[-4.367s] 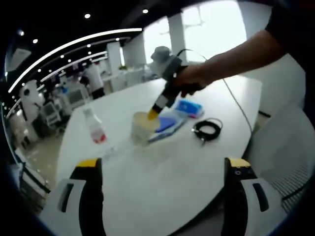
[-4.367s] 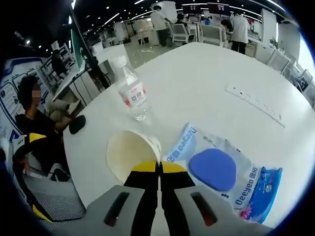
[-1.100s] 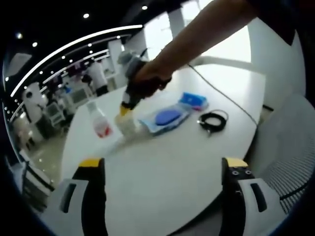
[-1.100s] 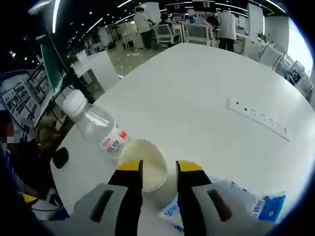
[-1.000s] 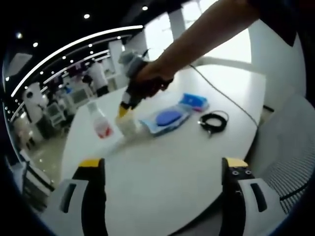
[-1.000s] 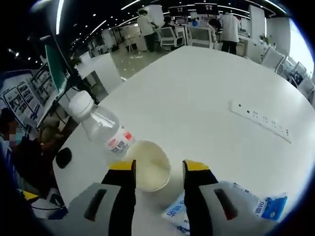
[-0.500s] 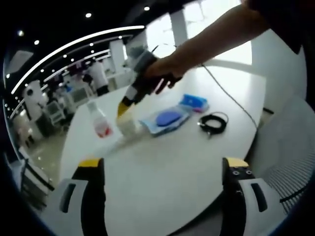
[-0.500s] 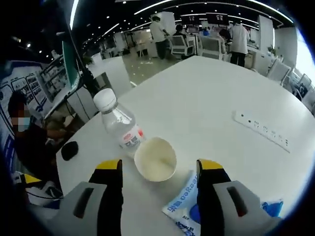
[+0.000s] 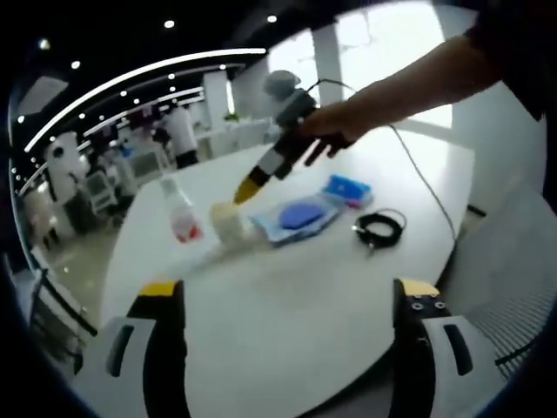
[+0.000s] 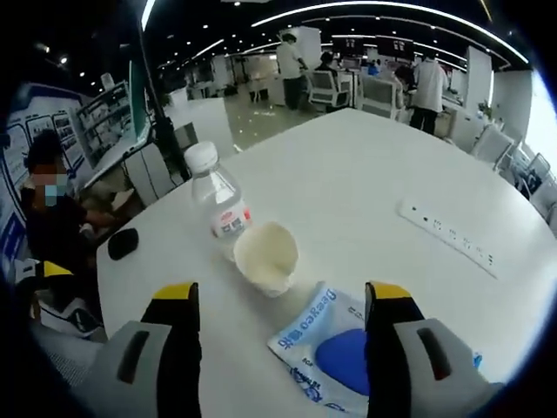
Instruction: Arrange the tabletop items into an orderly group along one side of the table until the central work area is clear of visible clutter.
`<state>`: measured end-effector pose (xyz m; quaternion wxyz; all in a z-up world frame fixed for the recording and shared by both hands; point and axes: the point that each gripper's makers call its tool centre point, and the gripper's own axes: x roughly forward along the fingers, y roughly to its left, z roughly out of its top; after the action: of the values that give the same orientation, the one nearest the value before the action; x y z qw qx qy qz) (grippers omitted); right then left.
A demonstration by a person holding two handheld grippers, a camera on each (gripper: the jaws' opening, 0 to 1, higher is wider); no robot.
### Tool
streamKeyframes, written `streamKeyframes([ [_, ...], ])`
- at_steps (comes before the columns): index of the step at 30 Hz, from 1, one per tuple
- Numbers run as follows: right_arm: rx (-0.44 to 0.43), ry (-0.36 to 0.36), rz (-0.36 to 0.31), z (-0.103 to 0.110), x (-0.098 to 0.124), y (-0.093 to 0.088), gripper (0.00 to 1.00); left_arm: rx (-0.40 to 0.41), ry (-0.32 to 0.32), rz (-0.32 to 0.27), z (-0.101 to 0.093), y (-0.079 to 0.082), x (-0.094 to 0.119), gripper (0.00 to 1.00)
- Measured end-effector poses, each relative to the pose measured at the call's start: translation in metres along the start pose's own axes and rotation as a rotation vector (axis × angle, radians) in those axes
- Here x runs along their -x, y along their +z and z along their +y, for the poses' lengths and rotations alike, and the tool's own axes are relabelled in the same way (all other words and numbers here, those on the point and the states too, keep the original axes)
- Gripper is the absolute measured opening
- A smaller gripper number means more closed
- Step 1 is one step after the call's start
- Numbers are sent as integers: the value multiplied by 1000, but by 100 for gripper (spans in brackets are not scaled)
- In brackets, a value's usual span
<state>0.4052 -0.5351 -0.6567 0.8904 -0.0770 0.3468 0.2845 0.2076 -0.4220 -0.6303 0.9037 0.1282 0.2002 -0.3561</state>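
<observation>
Open-plan office, white table | paper cup beside bottle, wipes pack near | right gripper jaws spread, empty, cup straight ahead, nearer than left gripper, also spread, empty.

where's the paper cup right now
In the right gripper view the paper cup stands on the white table, right beside the water bottle and just beyond the wipes pack, ahead of the open right gripper.
</observation>
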Motion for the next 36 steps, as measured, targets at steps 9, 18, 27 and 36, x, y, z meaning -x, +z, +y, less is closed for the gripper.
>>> streamKeyframes([
  [9, 22, -31, -9, -13, 27, -12, 80, -30, -12, 10, -3, 0, -1, 96],
  [18, 0, -78, -13, -33, 52, -35, 81, -5, -29, -2, -7, 2, -1, 96],
  [27, -4, -110, -6, -45, 71, -55, 82, 3, -34, -4, -7, 2, 0, 96],
  [36, 37, -117, 13, -45, 89, -83, 84, 0, -45, 4, -10, 0, -1, 97],
])
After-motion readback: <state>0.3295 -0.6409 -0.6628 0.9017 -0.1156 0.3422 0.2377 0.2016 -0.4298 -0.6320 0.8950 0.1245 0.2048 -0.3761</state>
